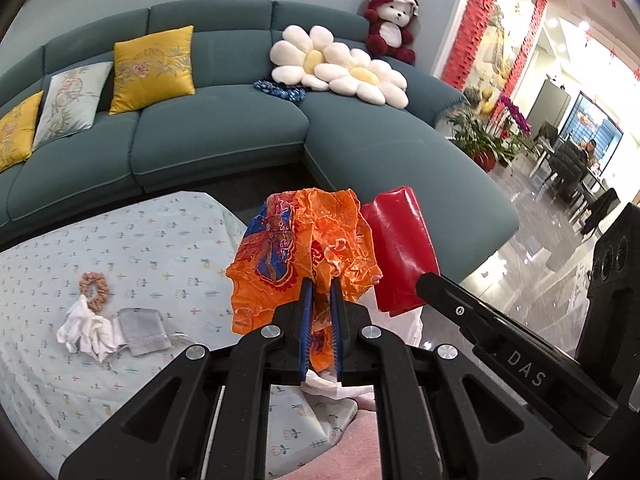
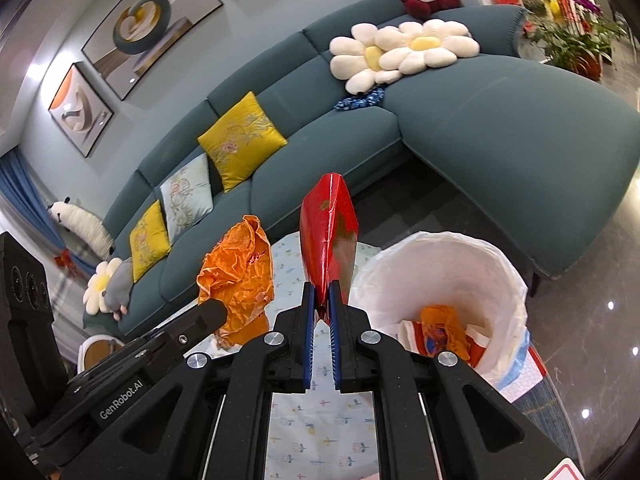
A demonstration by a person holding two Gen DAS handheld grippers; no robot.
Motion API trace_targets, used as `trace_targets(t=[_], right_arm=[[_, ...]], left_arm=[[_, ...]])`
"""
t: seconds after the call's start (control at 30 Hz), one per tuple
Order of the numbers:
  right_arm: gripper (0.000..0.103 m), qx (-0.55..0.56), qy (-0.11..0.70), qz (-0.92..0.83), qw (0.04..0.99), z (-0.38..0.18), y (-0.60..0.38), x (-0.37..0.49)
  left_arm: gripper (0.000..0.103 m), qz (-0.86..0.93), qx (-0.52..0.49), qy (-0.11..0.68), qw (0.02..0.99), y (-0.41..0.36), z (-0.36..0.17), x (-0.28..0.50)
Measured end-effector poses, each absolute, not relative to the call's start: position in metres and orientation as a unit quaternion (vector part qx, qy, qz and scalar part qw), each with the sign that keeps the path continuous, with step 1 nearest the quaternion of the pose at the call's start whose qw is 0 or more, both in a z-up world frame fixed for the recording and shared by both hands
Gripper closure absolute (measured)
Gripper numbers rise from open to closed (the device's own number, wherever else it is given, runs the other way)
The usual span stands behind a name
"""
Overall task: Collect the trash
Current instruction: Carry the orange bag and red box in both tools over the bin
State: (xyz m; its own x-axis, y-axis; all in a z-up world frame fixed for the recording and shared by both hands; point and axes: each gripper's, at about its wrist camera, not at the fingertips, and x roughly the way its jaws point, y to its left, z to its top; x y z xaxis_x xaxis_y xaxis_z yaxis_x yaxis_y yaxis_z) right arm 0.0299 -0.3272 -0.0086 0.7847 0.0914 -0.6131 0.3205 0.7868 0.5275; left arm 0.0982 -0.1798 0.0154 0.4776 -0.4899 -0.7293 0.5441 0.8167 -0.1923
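Note:
My left gripper point(image 1: 320, 284) is shut on a crumpled orange wrapper point(image 1: 304, 248) and holds it up above the table's right edge; the wrapper also shows in the right wrist view point(image 2: 240, 276). My right gripper point(image 2: 322, 292) is shut on a shiny red packet point(image 2: 330, 232), held upright just right of the orange wrapper; the packet also shows in the left wrist view point(image 1: 400, 256). A trash bin with a white liner point(image 2: 452, 272) stands on the floor to the right, with orange and red wrappers point(image 2: 444, 332) inside.
The table has a light floral cloth point(image 1: 152, 240) with a white cloth point(image 1: 88, 332), a grey cloth point(image 1: 144, 332) and a scrunchie point(image 1: 95, 286) on it. A teal sofa point(image 1: 224, 136) with cushions stands behind. Glossy floor point(image 2: 580, 360) lies to the right.

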Motion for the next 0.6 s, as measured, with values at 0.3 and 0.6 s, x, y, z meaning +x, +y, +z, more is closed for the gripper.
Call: trace_targets(t=[0.3,0.6], right_arm=[[0.095,0.333,0.331,-0.079,0.879,-0.027,-0.346,0.024],[0.095,0.342,0.339,-0.087,0.872,-0.042,-0.357,0.024]], left_arm=[[0.094,-0.312,0.043,0.433,0.844,-0.207,-0.003,0.096],[0.093,-0.316,0.049,0.445,0.836,-0.221,-0.013,0.098]])
